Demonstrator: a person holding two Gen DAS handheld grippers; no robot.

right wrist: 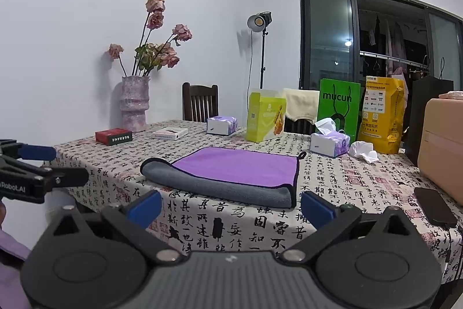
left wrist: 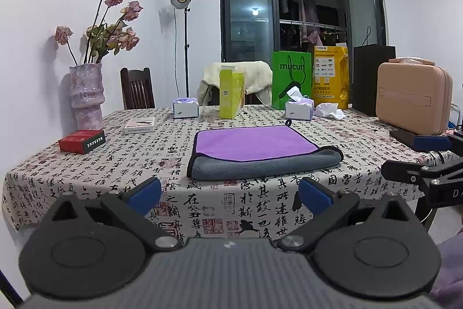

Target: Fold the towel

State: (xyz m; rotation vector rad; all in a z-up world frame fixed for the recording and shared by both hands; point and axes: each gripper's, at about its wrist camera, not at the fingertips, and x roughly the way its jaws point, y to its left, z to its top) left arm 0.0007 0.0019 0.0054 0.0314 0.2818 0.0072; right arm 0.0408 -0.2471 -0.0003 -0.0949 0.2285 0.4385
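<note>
While parked short of the table edge, left gripper (left wrist: 230, 194) sits bottom centre of the left wrist view, blue pads wide apart, nothing between them. Towel (left wrist: 260, 151) lies mid-frame on the tablecloth (left wrist: 144, 164), purple face up, grey underside rolled over along the near edge, hanging loop at the far right corner. Looks folded once already, judging by the doubled near hem. Right gripper (left wrist: 428, 161) enters at the right edge, fingers spread, clear of the cloth.

Risks, as judgement: grabbing only the top layer of the rolled hem and peeling the fold open; pinching tablecloth along with towel and dragging it, which would shift the boxes behind; uneven lift between the two tools skewing the next fold.

Count here: one towel, two tissue boxes (left wrist: 185, 107), one crumpled tissue (left wrist: 330, 110), one red box (left wrist: 82, 141), one flat white box (left wrist: 139, 124), one vase (left wrist: 86, 96), one yellow-green carton (left wrist: 231, 93), one green bag (left wrist: 290, 79), one pink case (left wrist: 413, 100).

In the right wrist view, right gripper (right wrist: 231, 207) bottom centre, pads likewise apart and empty. Towel (right wrist: 231, 176) mid-frame, grey roll facing the lens, near right corner closest to the fingers. Left gripper (right wrist: 46, 167) at the left edge, fingers spread, off the table. One dark phone (right wrist: 435, 206) lower right, near enough to snag on a wide swing. Same counts otherwise.
</note>
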